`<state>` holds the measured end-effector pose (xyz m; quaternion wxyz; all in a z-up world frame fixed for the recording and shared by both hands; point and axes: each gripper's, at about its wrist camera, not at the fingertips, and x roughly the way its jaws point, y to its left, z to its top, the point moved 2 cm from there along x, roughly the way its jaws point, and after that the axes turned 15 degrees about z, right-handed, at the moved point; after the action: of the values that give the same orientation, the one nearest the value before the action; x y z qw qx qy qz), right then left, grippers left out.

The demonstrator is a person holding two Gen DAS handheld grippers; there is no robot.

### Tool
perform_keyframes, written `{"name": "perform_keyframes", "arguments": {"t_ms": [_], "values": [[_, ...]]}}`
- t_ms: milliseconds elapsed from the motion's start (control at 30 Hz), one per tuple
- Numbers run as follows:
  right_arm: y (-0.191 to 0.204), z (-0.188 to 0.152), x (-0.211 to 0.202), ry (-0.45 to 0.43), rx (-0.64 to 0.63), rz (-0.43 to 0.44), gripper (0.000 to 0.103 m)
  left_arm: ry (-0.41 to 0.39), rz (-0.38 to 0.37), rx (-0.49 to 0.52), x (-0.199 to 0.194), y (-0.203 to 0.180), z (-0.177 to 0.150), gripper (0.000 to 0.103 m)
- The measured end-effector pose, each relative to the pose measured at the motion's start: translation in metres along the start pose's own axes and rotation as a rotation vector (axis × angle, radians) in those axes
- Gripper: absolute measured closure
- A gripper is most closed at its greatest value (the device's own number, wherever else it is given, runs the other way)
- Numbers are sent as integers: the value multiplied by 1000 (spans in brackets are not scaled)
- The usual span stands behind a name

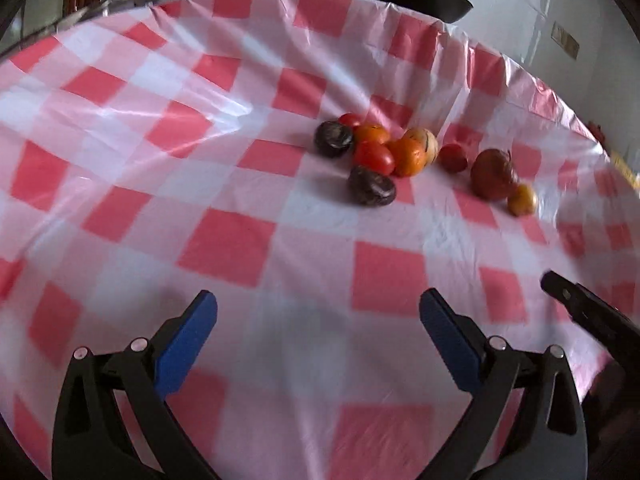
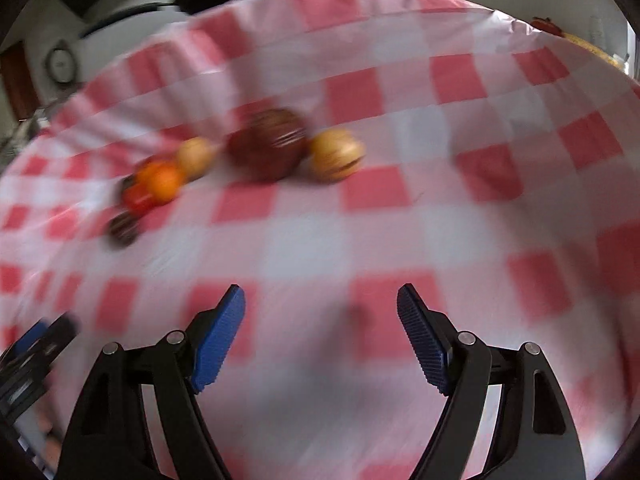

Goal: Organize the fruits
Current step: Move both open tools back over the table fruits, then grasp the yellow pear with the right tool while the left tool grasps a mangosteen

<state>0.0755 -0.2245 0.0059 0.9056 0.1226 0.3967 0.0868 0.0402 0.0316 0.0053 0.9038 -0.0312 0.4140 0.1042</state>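
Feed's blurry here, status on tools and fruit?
Left tool open, empty. Right tool open, empty. Fruit pile loose on checkered tablecloth, untouched. Path clear.

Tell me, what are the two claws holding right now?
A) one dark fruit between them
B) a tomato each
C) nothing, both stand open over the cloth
C: the left claw and right claw gape wide over the checked cloth, short of the fruit pile.
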Motion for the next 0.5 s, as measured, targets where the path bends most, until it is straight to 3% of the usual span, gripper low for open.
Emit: {"name": "perform_keyframes", "arguments": {"t_ms": [167, 333, 500], "values": [[-25, 41, 41, 42, -12, -57, 26, 43, -32, -17, 11, -3, 2, 2], [-30, 66, 70, 55, -15, -11, 28, 38, -47, -27, 10, -3, 1, 2], [-32, 77, 84, 56, -9, -19, 40, 41, -33, -15, 9, -5, 2, 2]]}}
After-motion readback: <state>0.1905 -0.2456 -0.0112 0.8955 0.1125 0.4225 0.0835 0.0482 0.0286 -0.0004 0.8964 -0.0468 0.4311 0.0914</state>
